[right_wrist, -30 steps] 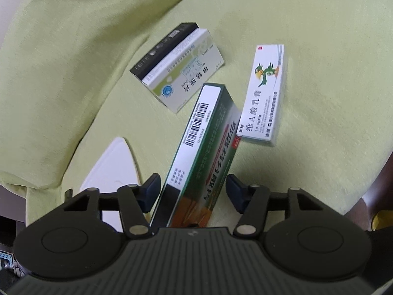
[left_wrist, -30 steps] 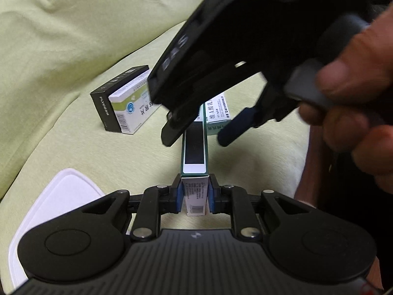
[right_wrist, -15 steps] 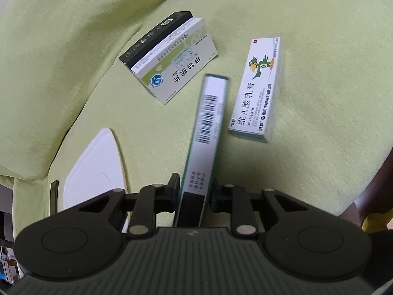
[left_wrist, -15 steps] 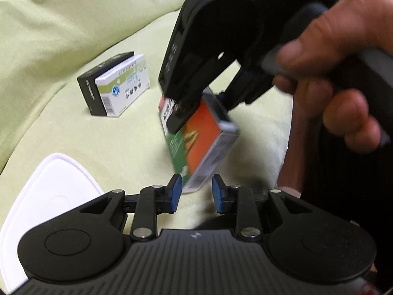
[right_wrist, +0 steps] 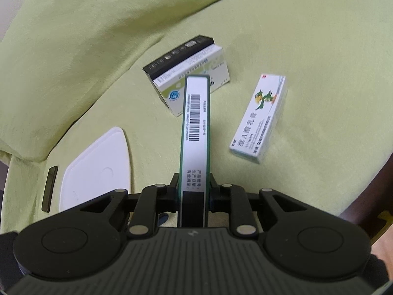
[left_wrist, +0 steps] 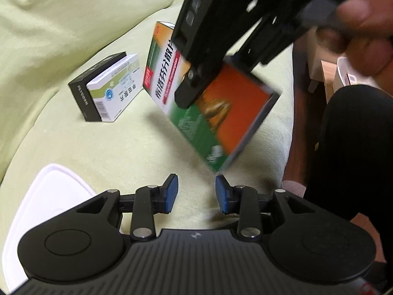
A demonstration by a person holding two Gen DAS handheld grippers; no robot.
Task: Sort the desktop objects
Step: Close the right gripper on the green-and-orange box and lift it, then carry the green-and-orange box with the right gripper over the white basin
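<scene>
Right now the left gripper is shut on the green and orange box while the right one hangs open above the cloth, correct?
Sides swapped. The right gripper is shut on the green and orange box, as the right wrist view shows; the left gripper hangs open above the cloth, its fingers apart.

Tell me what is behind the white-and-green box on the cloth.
A black box stands directly behind the white-and-green box, flush against it. Only its top and one end show; the rest is covered. The held green box hides part of the white one.
</scene>
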